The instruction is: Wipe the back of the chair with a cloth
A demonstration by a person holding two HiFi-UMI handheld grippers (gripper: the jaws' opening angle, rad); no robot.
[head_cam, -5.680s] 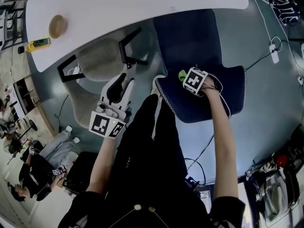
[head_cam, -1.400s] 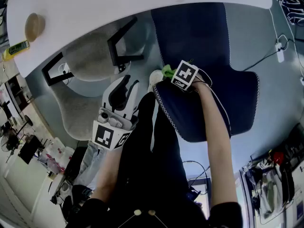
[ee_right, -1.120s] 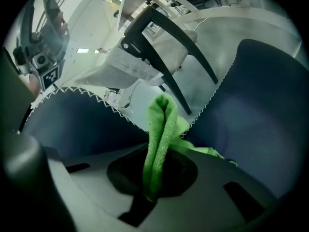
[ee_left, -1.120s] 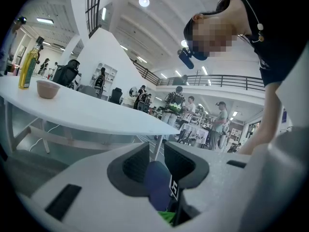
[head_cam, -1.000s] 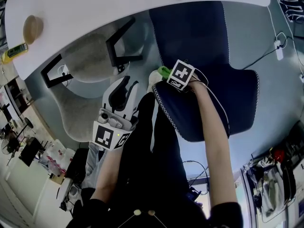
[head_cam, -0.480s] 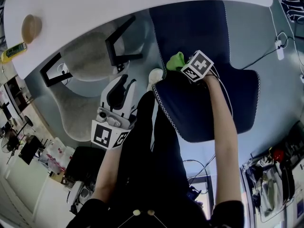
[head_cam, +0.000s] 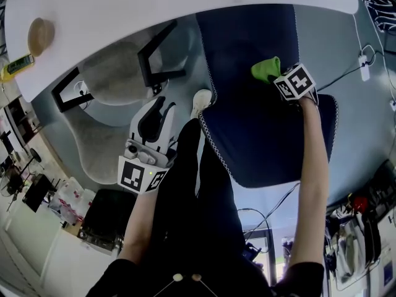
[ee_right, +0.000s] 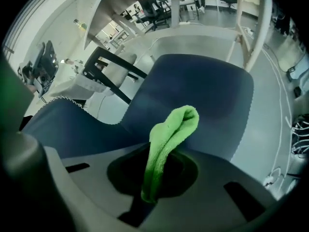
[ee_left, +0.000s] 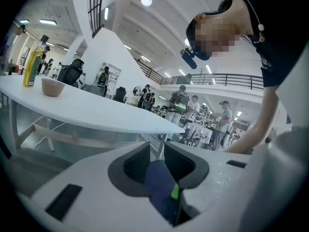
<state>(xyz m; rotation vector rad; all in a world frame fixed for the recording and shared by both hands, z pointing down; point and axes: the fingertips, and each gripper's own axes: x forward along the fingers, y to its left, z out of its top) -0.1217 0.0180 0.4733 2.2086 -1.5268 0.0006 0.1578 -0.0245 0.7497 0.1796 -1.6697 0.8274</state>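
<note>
– Claw positions, please: where does each one sit in the scene?
– Biggest things first. A white desk (head_cam: 154,11) curves across the top of the head view. A dark blue chair (head_cam: 260,141) is pushed partly under it, with its back nearest the person, who stands behind it dressed in black.
– And the arms?
– The right arm (head_cam: 309,184) is bare and stretched out nearly straight over the chair's back. It carries the right claw (head_cam: 279,77) to the right-hand part of that back, pointing steeply down. The left arm (head_cam: 139,228) is bent and kept close to the body, left of the chair. The left claw (head_cam: 162,104) points forward, almost level, and touches nothing.
– Is either one gripping?
– The right claw is pinched tight on a bright green cloth (head_cam: 266,68). A folded loop of the cloth sticks out past the tips, over the blue fabric. Whether it presses on the chair I cannot tell. The left claw's jaws stand a little apart with nothing between them.
</note>
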